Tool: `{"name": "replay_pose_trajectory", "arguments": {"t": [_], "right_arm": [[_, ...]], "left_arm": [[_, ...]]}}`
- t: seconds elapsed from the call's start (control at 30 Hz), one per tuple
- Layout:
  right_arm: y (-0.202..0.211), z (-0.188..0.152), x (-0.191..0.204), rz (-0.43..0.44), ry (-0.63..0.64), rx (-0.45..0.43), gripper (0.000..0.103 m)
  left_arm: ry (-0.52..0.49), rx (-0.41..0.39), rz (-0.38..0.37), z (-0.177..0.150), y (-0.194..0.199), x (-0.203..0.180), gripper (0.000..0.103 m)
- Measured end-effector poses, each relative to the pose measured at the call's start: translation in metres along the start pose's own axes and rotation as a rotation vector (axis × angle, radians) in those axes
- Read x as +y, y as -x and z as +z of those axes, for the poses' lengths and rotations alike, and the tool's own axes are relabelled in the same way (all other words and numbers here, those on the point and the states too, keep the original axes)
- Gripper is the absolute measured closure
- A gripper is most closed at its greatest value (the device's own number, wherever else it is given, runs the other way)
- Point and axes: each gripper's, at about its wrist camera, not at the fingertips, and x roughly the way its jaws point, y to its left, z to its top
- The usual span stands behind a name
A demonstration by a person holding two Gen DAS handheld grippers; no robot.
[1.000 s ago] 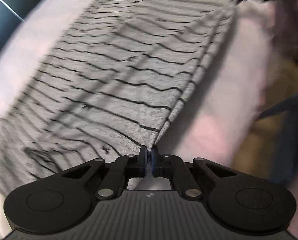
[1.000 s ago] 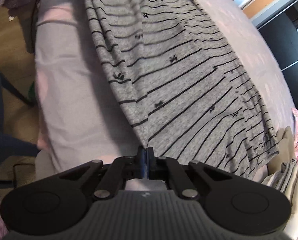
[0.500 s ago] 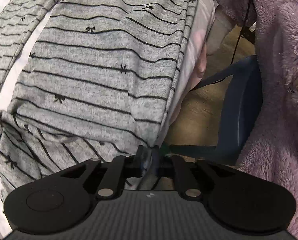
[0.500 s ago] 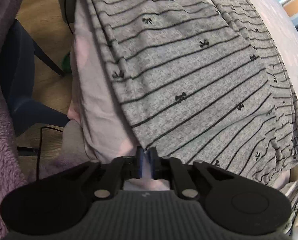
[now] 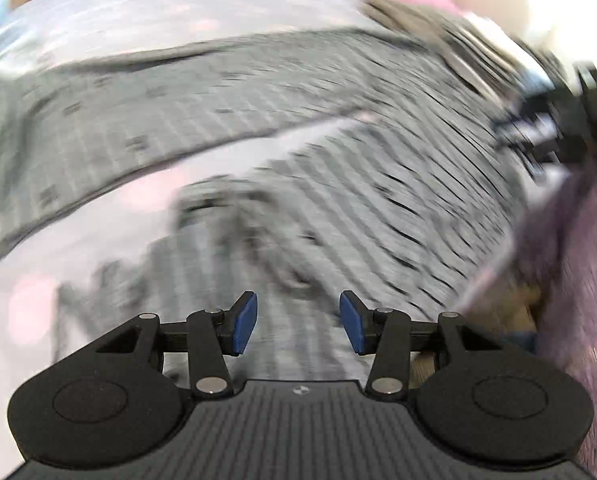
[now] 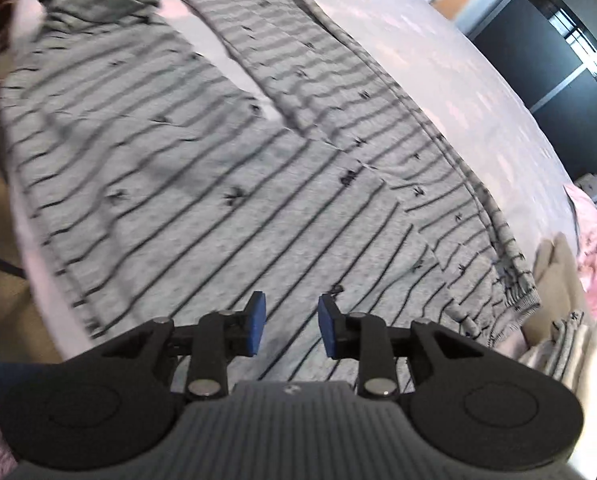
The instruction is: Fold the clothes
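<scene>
Across the left wrist view, heavy blur smears everything, yet the left tongs (image 5: 298, 324) at the lower centre stand parted, having just been opening, with nothing pinched between the blue pads (image 5: 244, 324); the grey striped trousers (image 5: 338, 184) lie spread on the bed (image 5: 98, 208), one leg running along the upper part of the frame and the other sweeping toward the right, with a rumpled patch near the centre. A fuzzy purple sleeve (image 5: 570, 280) fills the right edge. Lower centre of the right wrist view, the right tongs (image 6: 291, 330) are likewise released and have just been opening, hovering over the striped trousers (image 6: 202, 184), which cover the middle of the frame with the two legs forking toward the upper left and the waistband toward the lower right. Folded pale clothes (image 6: 558, 344) sit stacked at the right edge. The risk I judge from here: the cuff at the upper left looks bunched, so folding over it would trap wrinkles; and the near edge hangs close to the bed's side, so a careless tug could slide the garment off.
</scene>
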Motion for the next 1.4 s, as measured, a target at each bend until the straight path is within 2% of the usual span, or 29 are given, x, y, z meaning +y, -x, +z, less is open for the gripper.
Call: {"name": "replay_pose_trajectory", "arguments": {"t": [0.1,0.2,0.27,0.37,0.47,0.57,0.63,0.67,0.8,0.93,1.07,1.13,1.23,1.33,1.37,1.4], "right_arm": [[-0.005,0.008,-0.005,-0.010,-0.022,0.006,0.068],[-0.004,0.010,-0.005,-0.010,-0.025,-0.014,0.064],[-0.007,0.015,-0.004,-0.010,-0.025,-0.019,0.064],[-0.017,0.023,0.001,-0.015,-0.008,-0.022,0.064],[-0.026,0.030,0.005,-0.013,0.009,-0.025,0.064],[-0.030,0.034,0.005,-0.017,0.011,-0.024,0.064],[-0.036,0.036,0.003,-0.026,0.011,-0.012,0.064],[-0.039,0.037,0.003,-0.031,0.012,-0.001,0.064],[-0.050,0.036,0.002,-0.062,0.017,0.056,0.064],[-0.058,0.033,-0.001,-0.080,0.008,0.097,0.063],[-0.066,0.032,-0.004,-0.099,-0.001,0.127,0.063],[-0.068,0.032,-0.005,-0.100,-0.003,0.131,0.063],[-0.072,0.031,-0.006,-0.100,-0.003,0.133,0.061],[-0.075,0.029,-0.006,-0.102,0.001,0.138,0.058],[-0.076,0.028,-0.006,-0.102,0.003,0.141,0.058],[-0.077,0.028,-0.006,-0.100,0.007,0.144,0.058]], "left_arm": [[0.087,-0.044,0.066,0.002,0.005,0.029,0.060],[0.128,-0.078,0.129,-0.001,0.004,0.050,0.059],[0.150,-0.089,0.165,-0.001,-0.001,0.062,0.055],[0.164,-0.068,0.198,0.003,-0.014,0.076,0.052],[0.196,-0.036,0.181,0.005,-0.033,0.087,0.052],[0.189,0.011,0.149,0.006,-0.049,0.091,0.060],[0.194,0.023,0.141,0.005,-0.053,0.091,0.082],[0.206,0.007,0.139,0.005,-0.049,0.093,0.097],[0.254,-0.115,0.193,0.006,-0.019,0.103,0.099],[0.328,-0.219,0.336,0.012,0.022,0.129,0.100],[0.377,-0.266,0.510,0.018,0.050,0.152,0.100],[0.395,-0.259,0.562,0.022,0.053,0.164,0.100],[0.376,-0.167,0.663,0.027,0.041,0.173,0.100],[0.413,-0.093,0.622,0.026,0.029,0.182,0.095],[0.417,-0.100,0.619,0.024,0.029,0.182,0.087],[0.420,-0.111,0.618,0.022,0.030,0.181,0.072]]}}
